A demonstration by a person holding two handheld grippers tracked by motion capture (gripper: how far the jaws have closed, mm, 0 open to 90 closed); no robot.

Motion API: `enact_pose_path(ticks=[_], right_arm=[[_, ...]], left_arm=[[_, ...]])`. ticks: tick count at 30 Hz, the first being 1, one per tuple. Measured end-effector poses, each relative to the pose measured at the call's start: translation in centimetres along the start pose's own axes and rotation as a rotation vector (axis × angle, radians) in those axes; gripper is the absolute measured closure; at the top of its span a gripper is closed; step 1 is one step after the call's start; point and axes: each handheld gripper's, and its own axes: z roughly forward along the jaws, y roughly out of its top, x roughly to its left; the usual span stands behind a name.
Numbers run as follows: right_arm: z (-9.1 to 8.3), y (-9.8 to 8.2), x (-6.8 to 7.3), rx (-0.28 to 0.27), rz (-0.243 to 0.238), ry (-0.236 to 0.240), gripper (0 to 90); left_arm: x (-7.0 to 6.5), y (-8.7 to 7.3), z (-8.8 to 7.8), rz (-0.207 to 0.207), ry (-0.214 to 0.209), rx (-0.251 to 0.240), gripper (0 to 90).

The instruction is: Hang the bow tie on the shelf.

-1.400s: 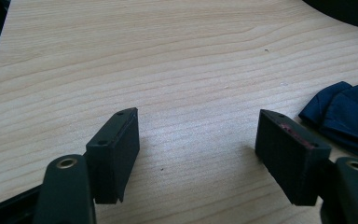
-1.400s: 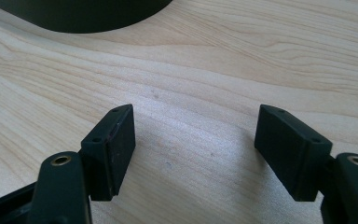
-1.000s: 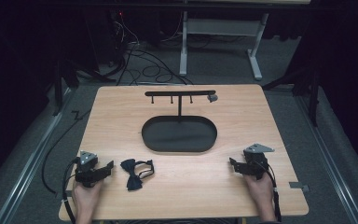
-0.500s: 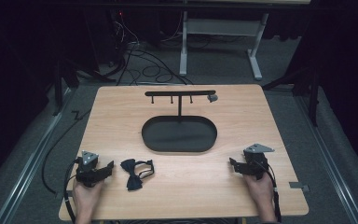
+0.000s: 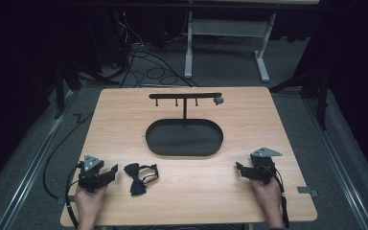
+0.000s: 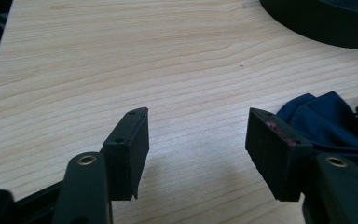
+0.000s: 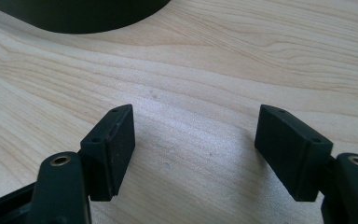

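**Left gripper beside a dark bow tie, right gripper resting apart**

Nearest the person, two hands rest at the front edge of the wooden table (image 5: 124,115). The left hand (image 5: 89,203) holds the left gripper (image 5: 109,174) at the table's front-left corner, pointing towards the middle. Its jaws stand spread apart and have just been closing a little, with only bare wood between them. In the left gripper view the gripper (image 6: 198,135) looks along the tabletop, and the dark blue cloth of the bow tie (image 6: 328,121) lies just past the outer side of the jaw on that view's right, close to it but not between the two.

In the high view the bow tie (image 5: 139,177) lies flat on the table just beside the left gripper, with its thin strap looped on the side away from the gripper.

The right hand (image 5: 267,199) holds the right gripper (image 5: 239,169) near the front-right corner, well apart from the bow tie. Its jaws are also spread wide, with nothing between them; the right gripper view shows that gripper (image 7: 193,135) over bare wood.

Farther back, at the table's middle, sits a black oval tray (image 5: 153,143). A thin post rises from its far edge and carries a black crossbar (image 5: 184,96) with small pegs hanging beneath it. Beyond the table, cables (image 5: 148,62) lie on the grey floor beside a white stand (image 5: 189,48).
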Motion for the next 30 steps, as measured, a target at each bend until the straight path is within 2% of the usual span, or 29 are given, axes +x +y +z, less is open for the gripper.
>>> enact_pose_path(ticks=[5,12,14,19,22,27,30], right_arm=[[0.0,0.0,0.0,0.000,0.000,0.000,30.0],[0.0,0.0,0.0,0.000,0.000,0.000,30.0],[0.0,0.0,0.0,0.000,0.002,0.002,30.0],[0.0,0.0,0.0,0.000,0.003,0.003,30.0],[0.0,0.0,0.0,-0.001,0.002,0.002,30.0],[0.0,0.0,0.0,0.000,0.002,0.002,29.9],[0.0,0.0,0.0,0.000,0.001,0.002,29.9]], left_arm=[[-0.3,0.1,-0.4,-0.001,-0.021,-0.009,42.1],[-0.9,0.5,-1.3,0.030,-0.055,-0.011,44.7],[-1.2,0.8,-1.6,0.033,-0.082,-0.021,46.2],[-2.1,1.3,-2.1,0.065,-0.113,-0.019,48.7],[-2.4,1.5,-2.2,0.078,-0.120,-0.026,49.4],[-3.3,1.9,-2.0,0.084,-0.178,-0.039,49.7],[-3.7,2.0,-1.7,0.097,-0.190,-0.030,49.8]])
